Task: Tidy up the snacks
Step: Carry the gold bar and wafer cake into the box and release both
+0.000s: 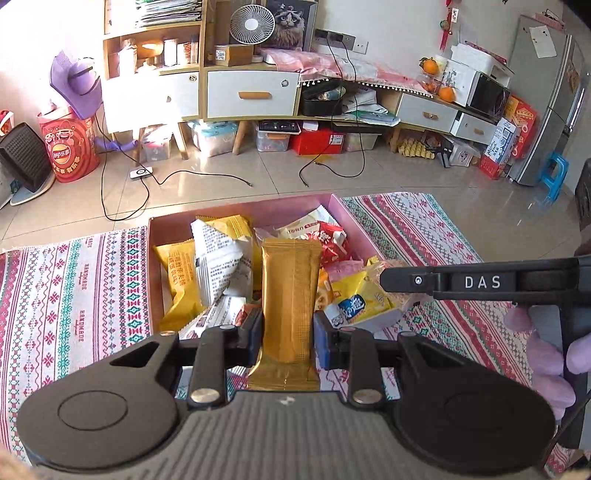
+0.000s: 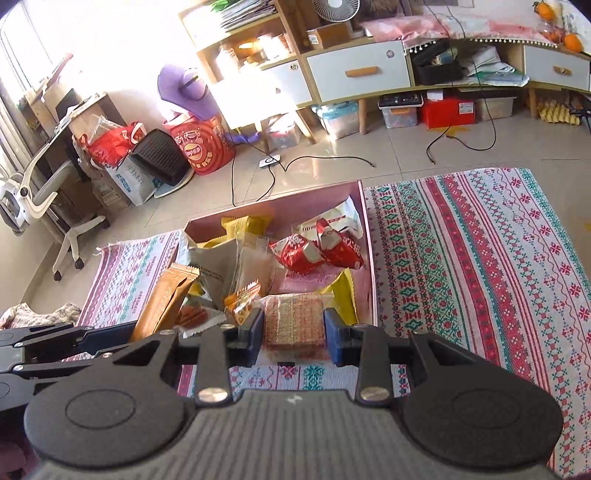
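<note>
Left gripper (image 1: 288, 332) clenched on a long gold foil snack packet (image 1: 290, 306), held upright between both blue pads, its top end over the shallow pink cardboard box (image 1: 295, 205), its crimped bottom end hanging below the jaws. Right gripper (image 2: 294, 330) clenched on a flat clear-wrapped packet of reddish-brown wafers (image 2: 294, 319), pinched at both sides just above the box's near edge. Seen too from the left wrist: the right gripper's black arm marked "DAS" reaching in from the right edge, a purple-gloved hand (image 1: 543, 354) around its handle.

Inside the box, a loose heap: 2 yellow snack bags (image 1: 177, 280), a white bag printed with black text (image 1: 218, 254), 2 red-and-white wrapped sweets (image 2: 314, 251), a small yellow-and-blue packet (image 1: 360, 304) near the right wall. Box set on a woven cloth with red, green and white stripes (image 2: 480, 258), spread over a tiled floor.

Further back, well apart from the box: a wooden cabinet with white drawers (image 1: 253, 94), a white desk fan (image 1: 252, 25) on top, black cables (image 1: 125, 195) trailing over the tiles.
</note>
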### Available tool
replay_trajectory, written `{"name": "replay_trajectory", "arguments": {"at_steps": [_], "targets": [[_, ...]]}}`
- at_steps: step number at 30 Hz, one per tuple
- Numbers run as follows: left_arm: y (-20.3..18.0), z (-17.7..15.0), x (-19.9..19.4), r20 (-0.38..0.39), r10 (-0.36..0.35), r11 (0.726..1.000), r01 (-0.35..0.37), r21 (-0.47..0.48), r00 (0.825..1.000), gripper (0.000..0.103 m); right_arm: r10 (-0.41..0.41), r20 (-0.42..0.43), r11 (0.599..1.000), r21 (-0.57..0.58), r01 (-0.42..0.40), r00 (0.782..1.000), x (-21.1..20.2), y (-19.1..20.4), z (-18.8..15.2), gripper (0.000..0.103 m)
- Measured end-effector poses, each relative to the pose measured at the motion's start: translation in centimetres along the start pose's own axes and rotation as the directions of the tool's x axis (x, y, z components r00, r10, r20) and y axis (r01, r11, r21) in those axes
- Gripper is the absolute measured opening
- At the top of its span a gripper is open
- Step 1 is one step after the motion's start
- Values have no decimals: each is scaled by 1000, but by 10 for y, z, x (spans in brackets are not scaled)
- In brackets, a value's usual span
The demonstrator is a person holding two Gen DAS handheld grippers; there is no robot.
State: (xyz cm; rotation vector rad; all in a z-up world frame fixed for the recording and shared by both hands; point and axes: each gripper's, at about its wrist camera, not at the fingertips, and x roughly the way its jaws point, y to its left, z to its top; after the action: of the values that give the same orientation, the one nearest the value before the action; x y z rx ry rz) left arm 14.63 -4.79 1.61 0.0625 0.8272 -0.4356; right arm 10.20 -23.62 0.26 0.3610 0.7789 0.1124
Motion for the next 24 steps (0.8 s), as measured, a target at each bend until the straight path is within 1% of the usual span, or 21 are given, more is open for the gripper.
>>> {"name": "replay_trajectory", "arguments": {"at_steps": [3, 7, 9, 10, 11, 15, 18, 19, 21, 23, 24], "targets": [[-2, 19, 13, -1, 11, 1000, -11, -2, 1000, 35, 47, 1, 998, 50, -47, 999, 10, -10, 9, 32], [-6, 39, 32, -8, 37, 999, -37, 18, 999, 35, 81, 3, 994, 76, -81, 997, 20, -21, 12, 33], [-8, 47, 44, -16, 51, 998, -51, 27, 999, 35, 90, 6, 992, 94, -90, 996, 21, -27, 12, 38], [-8, 51, 51, -20, 56, 998, -55, 25, 998, 35, 94, 9, 990, 107, -94, 996, 21, -30, 12, 48], [-8, 54, 57, -24, 59, 998, -58, 23, 998, 35, 93, 12, 989, 118, -94, 996, 20, -32, 12, 52], [-6, 64, 83, -57, 91, 996, -91, -4, 994, 35, 79, 16, 988, 134, -81, 997, 16, -41, 12, 53], [-5, 67, 94, -83, 99, 995, -101, -12, 992, 35, 70, 16, 986, 150, -72, 997, 15, -46, 13, 54], [-5, 68, 96, -80, 100, 995, -101, -8, 992, 35, 68, 19, 985, 156, -70, 998, 14, -49, 14, 55], [-7, 67, 95, -51, 112, 994, -112, 8, 992, 40, 63, 26, 983, 169, -67, 998, 13, -52, 14, 56], [-8, 64, 91, -33, 133, 991, -133, 14, 991, 58, 61, 32, 982, 176, -65, 998, 11, -54, 14, 60], [-9, 64, 88, -24, 139, 990, -139, 17, 990, 61, 59, 33, 983, 175, -64, 998, 11, -54, 14, 62]]}}
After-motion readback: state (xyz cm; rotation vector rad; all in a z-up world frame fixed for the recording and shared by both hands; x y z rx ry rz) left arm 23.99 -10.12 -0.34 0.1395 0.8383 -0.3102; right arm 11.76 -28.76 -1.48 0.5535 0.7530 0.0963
